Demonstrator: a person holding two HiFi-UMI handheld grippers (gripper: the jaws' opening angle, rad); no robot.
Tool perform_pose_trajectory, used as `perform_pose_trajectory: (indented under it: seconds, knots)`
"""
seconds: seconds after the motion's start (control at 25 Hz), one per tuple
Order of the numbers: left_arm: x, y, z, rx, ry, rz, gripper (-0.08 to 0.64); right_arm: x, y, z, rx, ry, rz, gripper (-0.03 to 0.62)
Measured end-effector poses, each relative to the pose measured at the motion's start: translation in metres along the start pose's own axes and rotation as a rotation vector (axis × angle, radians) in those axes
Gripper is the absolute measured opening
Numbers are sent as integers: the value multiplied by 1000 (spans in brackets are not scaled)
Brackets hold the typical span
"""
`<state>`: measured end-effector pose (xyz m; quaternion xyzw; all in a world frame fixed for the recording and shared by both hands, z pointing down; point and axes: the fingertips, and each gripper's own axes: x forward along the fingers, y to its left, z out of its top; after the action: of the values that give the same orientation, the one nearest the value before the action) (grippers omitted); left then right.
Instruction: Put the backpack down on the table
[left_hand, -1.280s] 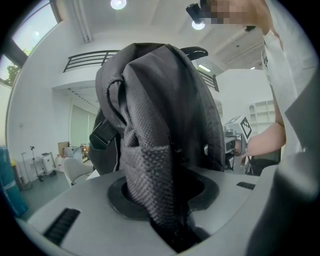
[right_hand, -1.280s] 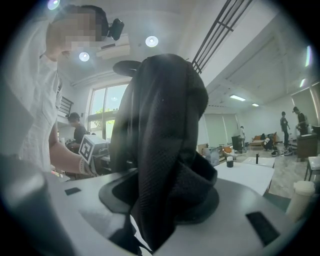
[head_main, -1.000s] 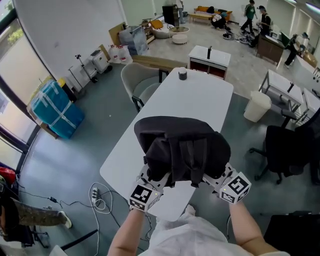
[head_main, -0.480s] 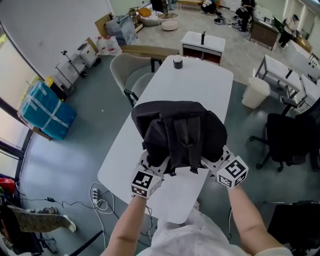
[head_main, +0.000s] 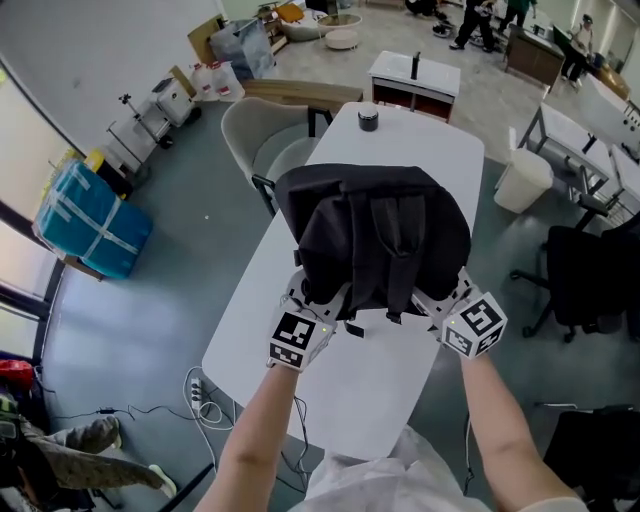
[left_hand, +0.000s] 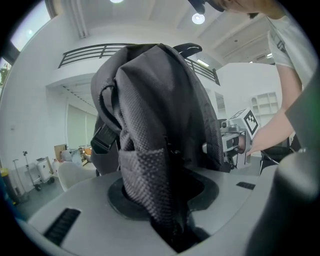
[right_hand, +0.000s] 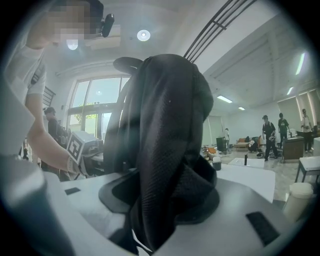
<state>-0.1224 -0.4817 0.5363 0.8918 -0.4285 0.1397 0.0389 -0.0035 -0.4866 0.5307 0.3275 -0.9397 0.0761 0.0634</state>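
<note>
The backpack is held over the white table, its fabric pinched by the left claw and the right claw.

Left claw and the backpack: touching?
Touching. The left gripper view shows the backpack with its grey fabric pinched in the left claw, running down into the slot between the jaws with no gap.

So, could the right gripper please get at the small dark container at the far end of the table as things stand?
Probably not: the right gripper has its jaws shut on the backpack, whose bulk also lies between it and the container.
</note>
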Motion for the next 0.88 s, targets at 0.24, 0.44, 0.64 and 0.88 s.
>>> perform_pose_trajectory:
  seconds: [0.24,0.44,0.64,0.88]
  knots:
    - [19,24,-13,-10,-2,4,150,27,-14,-11,-1,11,-21,212]
    - [31,38,-33,-34,3,2,150,44,-21,-27,-1,32,-30,212]
    - [36,29,-91,-40,84,-51,162,49,-17,-90,57,104,-21,212]
    - [34,24,-106,-43,52,-52,179,45,-13,-103,61,90,1,212]
